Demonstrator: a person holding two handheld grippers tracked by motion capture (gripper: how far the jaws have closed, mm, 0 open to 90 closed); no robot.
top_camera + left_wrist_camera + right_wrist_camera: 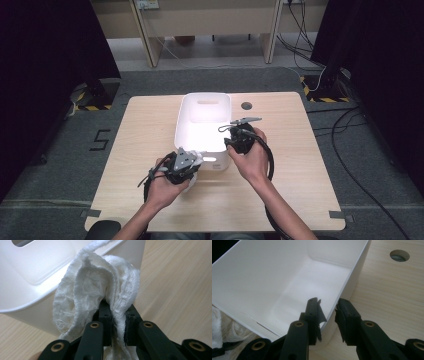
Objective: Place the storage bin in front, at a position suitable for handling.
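Clamped on a white knitted cloth [100, 292], the left gripper [117, 322] has its jaws pressed together with a fold of the fabric pinched between them; the cloth bunches against the near corner of the white plastic bin [32, 272], touching its outer wall, with a strand rising over the rim; its long axis runs from the jaws up toward the bin. The right gripper [328, 315] straddles the bin's right wall [352, 277] at the near corner, one jaw inside, one outside; whether the pads press on the wall I cannot tell. From the high view the bin [186, 120] stands lengthwise at the middle of the wooden table [300, 165]; bare tabletop lies open on both sides; a round cable hole [246, 105] sits just beyond the bin's right edge.
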